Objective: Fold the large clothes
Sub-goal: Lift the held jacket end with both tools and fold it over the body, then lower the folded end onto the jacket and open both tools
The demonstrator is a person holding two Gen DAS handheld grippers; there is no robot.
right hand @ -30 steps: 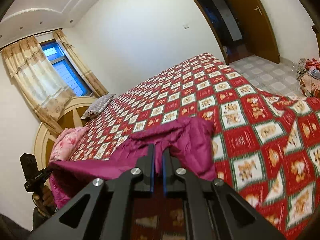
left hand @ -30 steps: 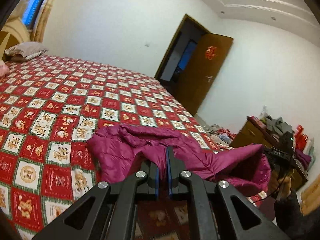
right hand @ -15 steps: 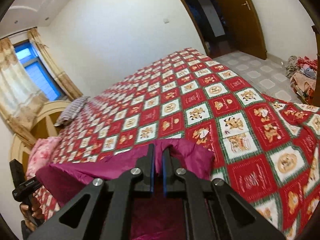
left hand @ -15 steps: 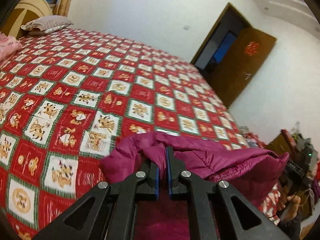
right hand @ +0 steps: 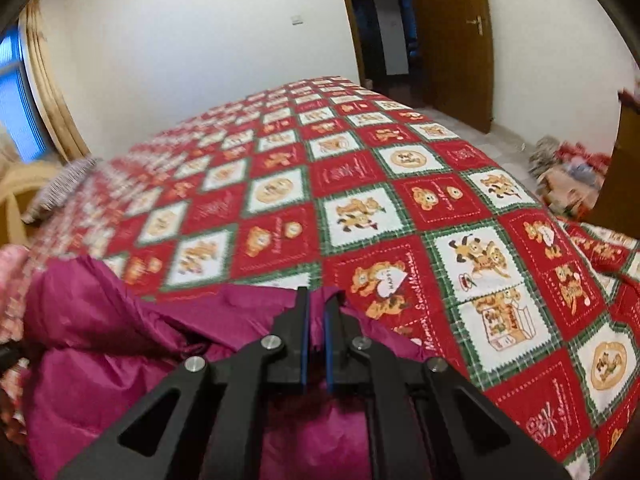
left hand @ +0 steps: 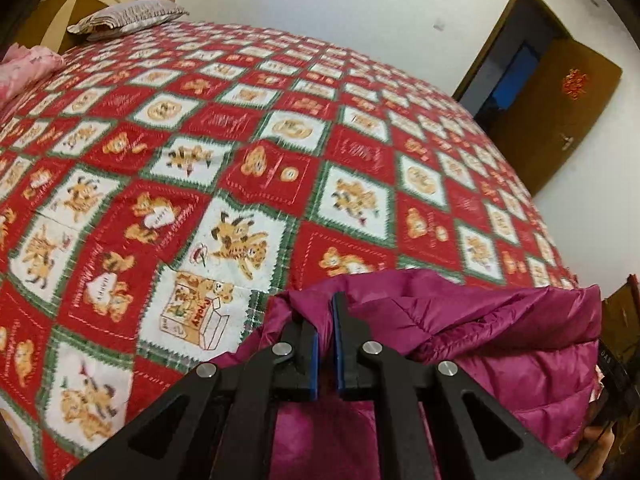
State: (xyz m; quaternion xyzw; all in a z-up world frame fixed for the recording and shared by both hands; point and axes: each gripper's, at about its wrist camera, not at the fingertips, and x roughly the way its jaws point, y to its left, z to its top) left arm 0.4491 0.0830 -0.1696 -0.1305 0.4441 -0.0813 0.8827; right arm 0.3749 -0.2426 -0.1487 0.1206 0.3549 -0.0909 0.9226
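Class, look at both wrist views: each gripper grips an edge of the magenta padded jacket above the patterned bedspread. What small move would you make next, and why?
Probably lower both hands to lay the jacket flat. The left gripper and right gripper are each shut on its fabric, which bunches between them, and bare bedspread lies just ahead to spread it on.

Jacket (left hand: 500,332): glossy quilted magenta cloth. Bedspread (left hand: 280,152): matt printed fabric. Door (right hand: 452,40): smooth wood.

The magenta jacket (left hand: 500,332) runs off the bottom edge, and the far pillow (right hand: 60,188) smears into blur.
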